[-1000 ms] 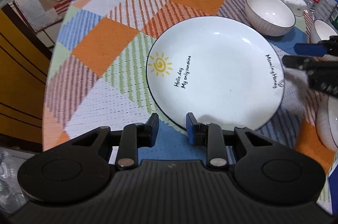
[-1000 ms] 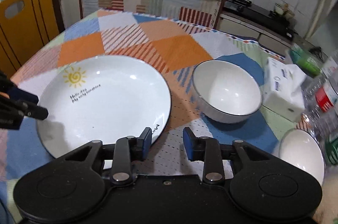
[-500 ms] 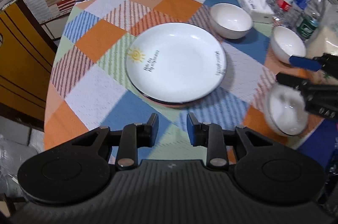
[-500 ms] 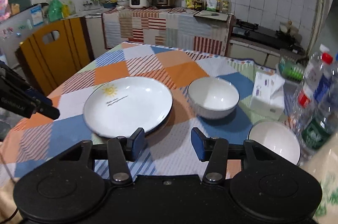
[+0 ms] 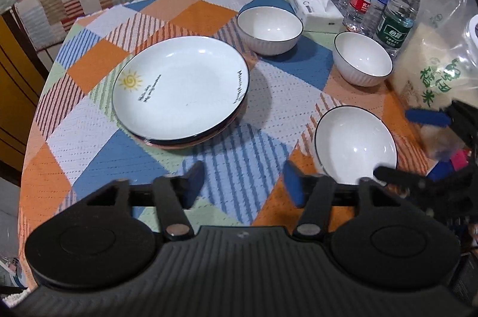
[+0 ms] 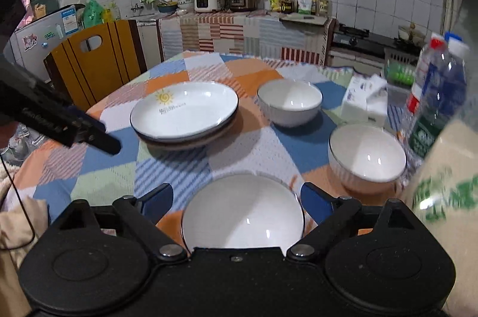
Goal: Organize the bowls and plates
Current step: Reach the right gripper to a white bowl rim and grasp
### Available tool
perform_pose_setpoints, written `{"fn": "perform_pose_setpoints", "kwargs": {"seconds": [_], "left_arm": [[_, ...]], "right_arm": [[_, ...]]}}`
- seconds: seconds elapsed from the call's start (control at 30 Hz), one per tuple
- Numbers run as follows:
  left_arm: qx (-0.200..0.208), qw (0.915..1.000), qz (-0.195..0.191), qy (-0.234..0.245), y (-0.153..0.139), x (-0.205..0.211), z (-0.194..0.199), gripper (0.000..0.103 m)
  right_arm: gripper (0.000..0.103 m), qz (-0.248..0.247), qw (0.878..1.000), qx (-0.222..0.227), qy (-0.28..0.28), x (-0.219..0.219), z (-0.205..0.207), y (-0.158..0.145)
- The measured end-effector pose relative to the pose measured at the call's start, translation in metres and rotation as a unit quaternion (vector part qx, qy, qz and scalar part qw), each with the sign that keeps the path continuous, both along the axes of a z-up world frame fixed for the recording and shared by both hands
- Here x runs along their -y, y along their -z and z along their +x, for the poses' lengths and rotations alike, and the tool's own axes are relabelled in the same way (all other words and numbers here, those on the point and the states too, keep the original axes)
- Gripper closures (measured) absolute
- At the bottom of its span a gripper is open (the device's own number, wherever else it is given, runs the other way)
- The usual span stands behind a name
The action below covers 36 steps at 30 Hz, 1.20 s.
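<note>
A white plate with a sun drawing lies on top of other plates on the checked tablecloth; it also shows in the right wrist view. Three white bowls stand apart: a far one, a right one, and a near one. My left gripper is open and empty above the near table edge. My right gripper is open, its jaws wide on either side of the near bowl, above it.
A tissue box, three water bottles and a bag of rice stand at the table's right side. A wooden chair is at the left. The kitchen counter is behind the table.
Both grippers pulled back and up from the plate stack and opened wider. The right gripper now hovers over the near bowl.
</note>
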State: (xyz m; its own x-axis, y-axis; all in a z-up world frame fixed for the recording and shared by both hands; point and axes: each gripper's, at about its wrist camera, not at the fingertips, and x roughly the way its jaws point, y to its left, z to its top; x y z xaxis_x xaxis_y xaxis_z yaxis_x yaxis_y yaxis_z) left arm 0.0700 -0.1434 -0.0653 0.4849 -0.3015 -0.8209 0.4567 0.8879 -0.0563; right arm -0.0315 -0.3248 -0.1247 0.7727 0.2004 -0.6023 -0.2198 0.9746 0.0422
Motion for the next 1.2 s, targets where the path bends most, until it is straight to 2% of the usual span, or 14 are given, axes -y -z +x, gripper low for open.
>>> {"fn": "perform_pose_setpoints", "kwargs": {"seconds": [0.17, 0.3, 0.47, 0.67, 0.73, 0.8, 0.83, 0.87, 0.93, 1.07, 1.2], "left_arm": [[-0.016, 0.9994, -0.029, 0.011, 0.014, 0.017, 0.000, 0.035], [-0.048, 0.9970, -0.059, 0.013, 0.026, 0.026, 0.000, 0.035], [-0.068, 0.9946, -0.077, 0.008, 0.038, 0.033, 0.000, 0.035], [-0.094, 0.9918, -0.085, 0.010, 0.051, 0.043, 0.003, 0.036], [-0.100, 0.9906, -0.093, 0.013, 0.055, 0.045, 0.004, 0.039], [-0.104, 0.9895, -0.100, 0.013, 0.058, 0.046, 0.005, 0.052], [-0.106, 0.9892, -0.100, 0.018, 0.060, 0.048, 0.005, 0.068], [-0.108, 0.9890, -0.098, 0.026, 0.062, 0.049, 0.005, 0.079], [-0.106, 0.9879, -0.107, 0.038, 0.062, 0.051, 0.003, 0.088], [-0.096, 0.9897, -0.094, 0.047, 0.060, 0.054, 0.000, 0.088], [-0.089, 0.9906, -0.087, 0.057, 0.052, 0.049, -0.003, 0.088]], "right_arm": [[0.007, 0.002, 1.000, -0.015, 0.005, 0.005, -0.008, 0.016], [0.006, -0.011, 1.000, -0.025, -0.011, 0.005, -0.011, 0.025], [0.006, -0.035, 0.998, -0.045, -0.033, 0.003, -0.007, 0.039], [0.006, -0.112, 0.991, -0.056, -0.054, -0.005, -0.006, 0.055], [0.006, -0.108, 0.991, -0.052, -0.052, -0.004, -0.002, 0.059], [0.006, -0.095, 0.993, -0.058, -0.049, -0.002, 0.006, 0.064], [0.006, -0.090, 0.993, -0.059, -0.048, -0.001, 0.009, 0.067], [0.006, -0.087, 0.993, -0.058, -0.048, 0.000, 0.012, 0.070], [0.006, -0.086, 0.993, -0.058, -0.053, -0.001, 0.017, 0.075], [0.005, -0.108, 0.992, -0.040, -0.053, -0.012, 0.018, 0.078], [0.005, -0.082, 0.995, -0.037, -0.050, -0.009, 0.017, 0.079]]}}
